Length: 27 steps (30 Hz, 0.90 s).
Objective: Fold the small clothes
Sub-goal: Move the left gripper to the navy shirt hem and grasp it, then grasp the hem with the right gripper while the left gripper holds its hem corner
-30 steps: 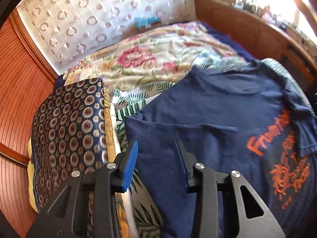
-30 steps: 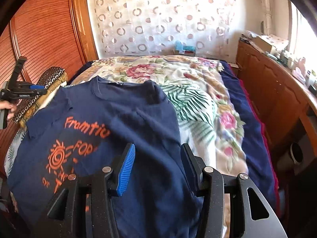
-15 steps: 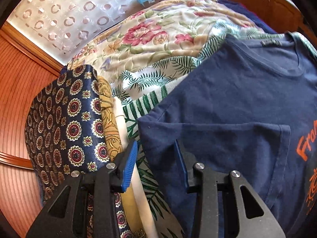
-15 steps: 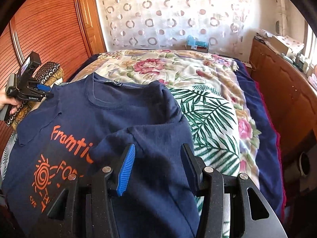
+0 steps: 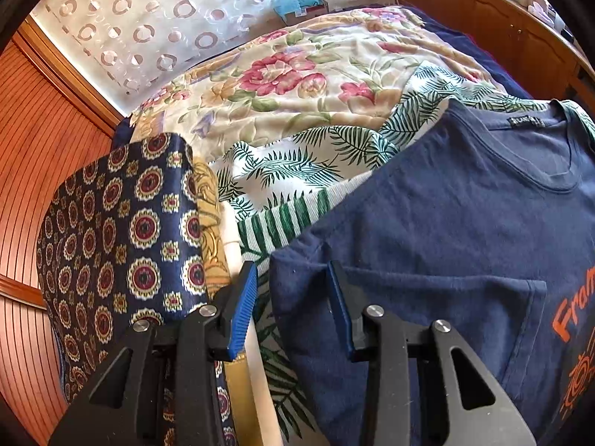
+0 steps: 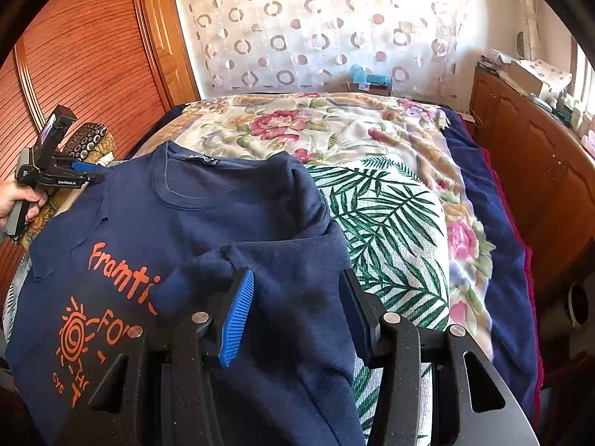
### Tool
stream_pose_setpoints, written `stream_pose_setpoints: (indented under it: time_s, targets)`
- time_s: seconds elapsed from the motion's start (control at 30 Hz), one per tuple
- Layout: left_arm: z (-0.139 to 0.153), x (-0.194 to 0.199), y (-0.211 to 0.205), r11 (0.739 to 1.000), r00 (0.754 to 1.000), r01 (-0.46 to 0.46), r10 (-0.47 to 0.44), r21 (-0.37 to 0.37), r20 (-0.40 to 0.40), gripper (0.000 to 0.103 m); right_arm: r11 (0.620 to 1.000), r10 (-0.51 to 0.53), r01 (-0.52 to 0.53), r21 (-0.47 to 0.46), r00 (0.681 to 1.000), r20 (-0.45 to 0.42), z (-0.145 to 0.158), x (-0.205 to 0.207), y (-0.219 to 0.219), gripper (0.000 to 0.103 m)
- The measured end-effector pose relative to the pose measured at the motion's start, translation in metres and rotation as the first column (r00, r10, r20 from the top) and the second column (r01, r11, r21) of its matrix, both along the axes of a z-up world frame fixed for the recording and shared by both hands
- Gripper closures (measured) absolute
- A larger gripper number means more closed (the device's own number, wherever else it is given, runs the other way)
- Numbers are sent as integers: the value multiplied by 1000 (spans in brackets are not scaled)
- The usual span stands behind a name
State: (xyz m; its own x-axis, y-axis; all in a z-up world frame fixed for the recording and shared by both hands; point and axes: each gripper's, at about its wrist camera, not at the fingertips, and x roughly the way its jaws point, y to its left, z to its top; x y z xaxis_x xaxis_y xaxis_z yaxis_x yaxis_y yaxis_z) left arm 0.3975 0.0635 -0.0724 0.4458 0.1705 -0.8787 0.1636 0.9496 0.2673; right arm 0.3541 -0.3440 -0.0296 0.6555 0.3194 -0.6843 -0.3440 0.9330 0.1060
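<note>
- The navy T-shirt (image 6: 230, 223) bears orange hand-lettered print: "Framti" in the right wrist view, cut off by a folded sleeve; below it "FO" beside a sun spiral, and small "CVS" lower down
- In the left wrist view only "Fram" of that print shows at the picture's edge
- The neck label (image 6: 202, 159) has white lettering, too small to read
- The left gripper (image 6: 95, 173) carries a white "GenRobot.AI" mark on its body

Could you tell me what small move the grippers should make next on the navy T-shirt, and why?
Probably close the left gripper on the sleeve edge lying between its open jaws; the right gripper is also open over the T-shirt, gripping nothing.
</note>
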Motion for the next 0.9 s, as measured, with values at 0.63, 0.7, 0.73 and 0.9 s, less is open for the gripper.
stream_pose_setpoints:
  time_s: [0.63,0.7,0.73,0.9]
  targets:
    - [5,-8,0,998,998,53,-51,-42,48,96,1000,-6,6,12,1000,4,-3,1,-3,53]
    - [13,-14,0,997,996,57,-52,-61,75,97,1000,-7,7,0,1000,6,-1,3,-3,53]
    - [18,-18,0,996,994,65,-59,-68,91,97,1000,-8,8,-8,1000,7,0,5,-3,53]
    - [40,-41,-10,989,983,121,-108,-84,146,97,998,-23,22,-57,1000,-11,0,26,-4,53]
